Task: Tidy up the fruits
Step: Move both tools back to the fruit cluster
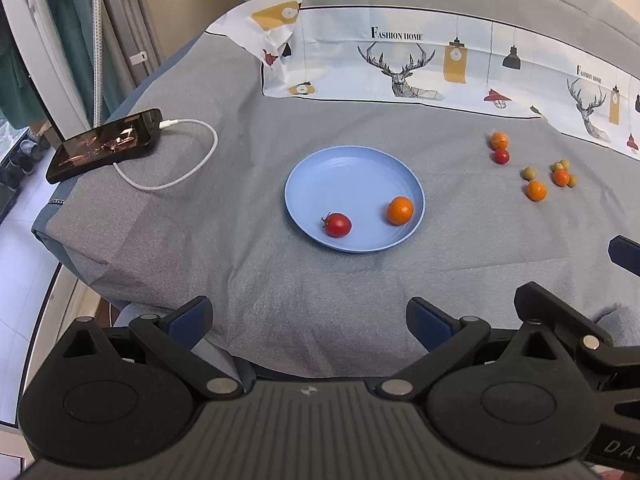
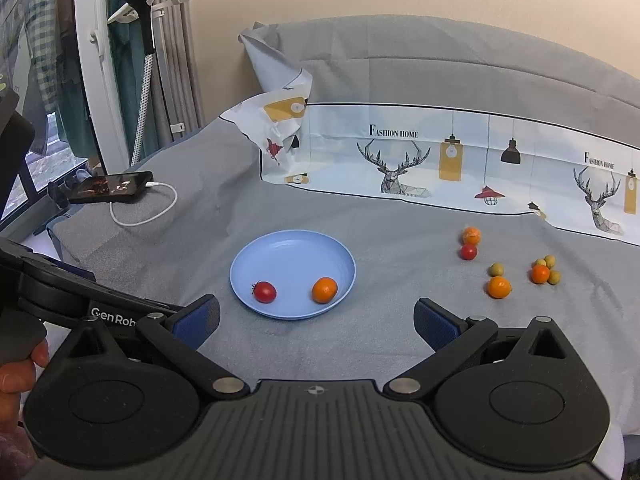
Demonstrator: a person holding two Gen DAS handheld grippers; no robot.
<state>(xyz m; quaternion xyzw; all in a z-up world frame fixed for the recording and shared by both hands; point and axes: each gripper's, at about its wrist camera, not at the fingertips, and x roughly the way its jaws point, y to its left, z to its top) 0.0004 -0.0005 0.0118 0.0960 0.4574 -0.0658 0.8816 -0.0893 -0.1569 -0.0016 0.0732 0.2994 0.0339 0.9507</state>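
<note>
Blue plate (image 1: 352, 160) mid-frame holding a tomato (image 1: 338, 224) and an orange (image 1: 399, 210), loose fruits (image 1: 536, 190) at right, left tongs (image 1: 308, 322) and right tongs (image 2: 316, 320) both wide open, empty

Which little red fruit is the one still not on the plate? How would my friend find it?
Start at the blue plate in the middle of the grey bedcover, then look right to the loose fruits lying on the cloth. The red tomato sits at the far end of that group, right beside a peeled-looking orange fruit. It is the only red one there; the others are orange or yellowish-green.
</note>
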